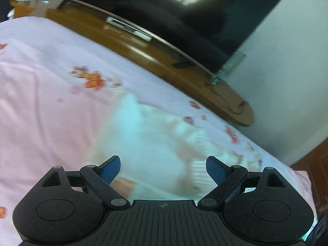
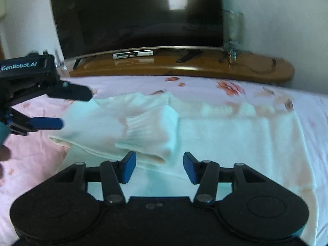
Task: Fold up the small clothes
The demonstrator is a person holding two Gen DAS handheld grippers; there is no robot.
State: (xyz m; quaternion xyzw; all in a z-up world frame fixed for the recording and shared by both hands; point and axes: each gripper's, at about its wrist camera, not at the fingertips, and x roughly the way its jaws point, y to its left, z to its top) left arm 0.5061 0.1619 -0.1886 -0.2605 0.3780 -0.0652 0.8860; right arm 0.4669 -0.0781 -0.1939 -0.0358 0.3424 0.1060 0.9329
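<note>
A small white knitted sweater (image 2: 215,131) lies flat on the pink flowered bed sheet (image 2: 37,160), with one ribbed sleeve (image 2: 149,131) folded across its body. It also shows blurred in the left wrist view (image 1: 147,143). My right gripper (image 2: 160,168) is open and empty, just above the sweater's near edge below the sleeve cuff. My left gripper (image 1: 163,168) is open and empty over the sweater. It also shows in the right wrist view (image 2: 75,107), open, at the sweater's left edge.
A curved wooden TV stand (image 2: 184,67) runs along the far side of the bed with a large dark television (image 2: 135,16) on it. A set-top box (image 2: 133,54) sits under the screen. A white wall (image 2: 276,16) stands behind.
</note>
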